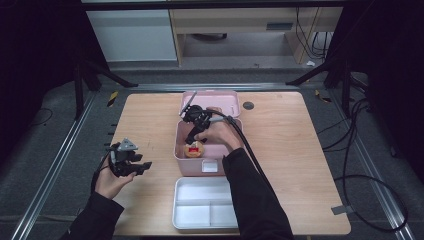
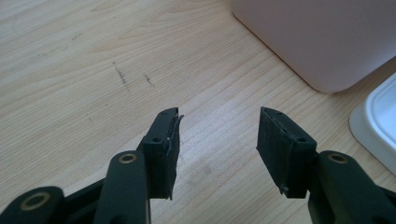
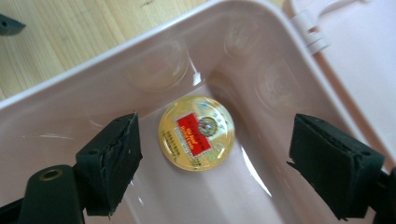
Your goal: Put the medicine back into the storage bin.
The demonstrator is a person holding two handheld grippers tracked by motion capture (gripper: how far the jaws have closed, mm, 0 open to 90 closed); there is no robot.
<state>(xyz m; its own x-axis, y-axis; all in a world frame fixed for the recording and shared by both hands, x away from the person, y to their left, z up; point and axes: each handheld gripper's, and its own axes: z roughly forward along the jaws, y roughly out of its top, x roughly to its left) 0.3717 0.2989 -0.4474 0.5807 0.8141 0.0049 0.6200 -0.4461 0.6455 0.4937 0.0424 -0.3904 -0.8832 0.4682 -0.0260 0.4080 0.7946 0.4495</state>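
Note:
A pink box [image 1: 181,160] stands open in the middle of the table, its lid [image 1: 226,100] tilted back behind it. Inside lies a small round golden tin with a red label [image 3: 196,133] [image 1: 194,149]. My right gripper [image 3: 215,158] [image 1: 192,135] hangs inside the box just above the tin, jaws wide open on either side of it, touching nothing. My left gripper [image 2: 218,140] [image 1: 140,167] is open and empty, low over the bare wood to the left of the box.
A white divided tray [image 1: 181,186] lies in front of the box near the table's front edge; its corner [image 2: 378,121] and the pink box wall [image 2: 322,37] appear in the left gripper view. A black cable [image 1: 250,150] trails over the right forearm.

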